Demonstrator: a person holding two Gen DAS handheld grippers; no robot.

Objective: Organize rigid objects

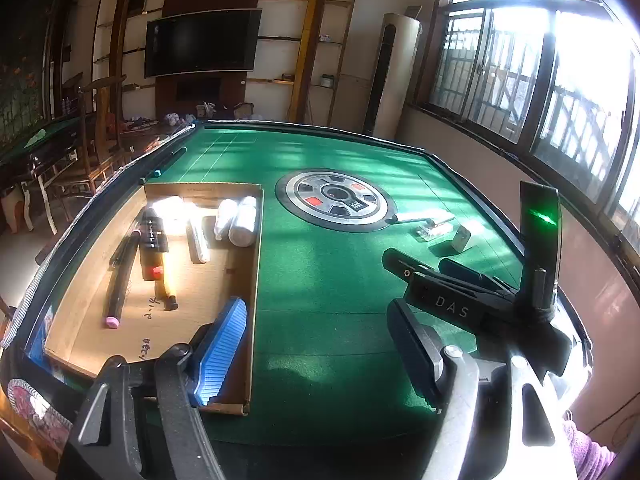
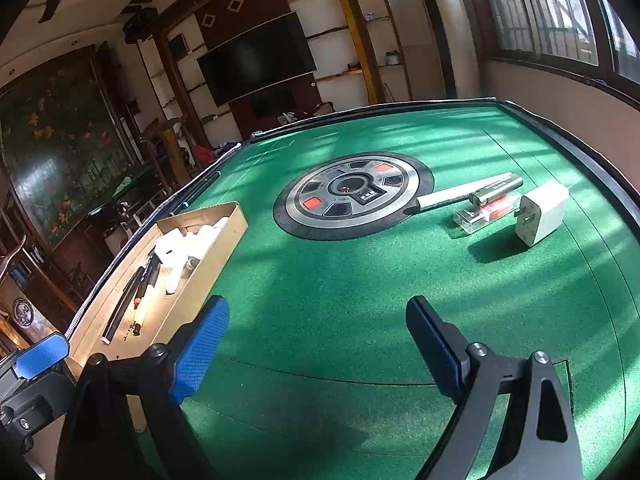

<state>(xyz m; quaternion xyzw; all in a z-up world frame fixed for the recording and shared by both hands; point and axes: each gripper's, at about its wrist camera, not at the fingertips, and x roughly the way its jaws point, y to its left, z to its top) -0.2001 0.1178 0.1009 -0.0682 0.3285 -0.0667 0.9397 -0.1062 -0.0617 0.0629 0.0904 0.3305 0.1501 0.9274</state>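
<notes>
Both tongs are released, jaws wide apart and holding nothing. The left gripper (image 1: 320, 352) hangs above the green table (image 1: 328, 280) at the near edge, its blue-padded finger over the near right corner of the cardboard box (image 1: 200, 280). The right gripper (image 2: 316, 344) hovers over bare felt (image 2: 320, 280) nearer the middle; in the left wrist view its black body shows at about 4 o'clock.

The box lies at 9 o'clock from the round control dial (image 1: 336, 200) in the table's centre. Inside it lie a long black marker with a pink cap (image 1: 118, 276), a second black marker (image 1: 154, 240), a yellowish pen (image 1: 168, 280), and several white tubes (image 1: 236, 220) toward the far end.

Still out on the felt, at 3 o'clock from the dial, sit three things close together: a long white pen (image 2: 468, 190) with a metallic end, its tip overlapping the dial's dark rim; a small clear case (image 2: 486, 212) with red contents just beside it; and a white charger plug (image 2: 540, 212) next to the case.
</notes>
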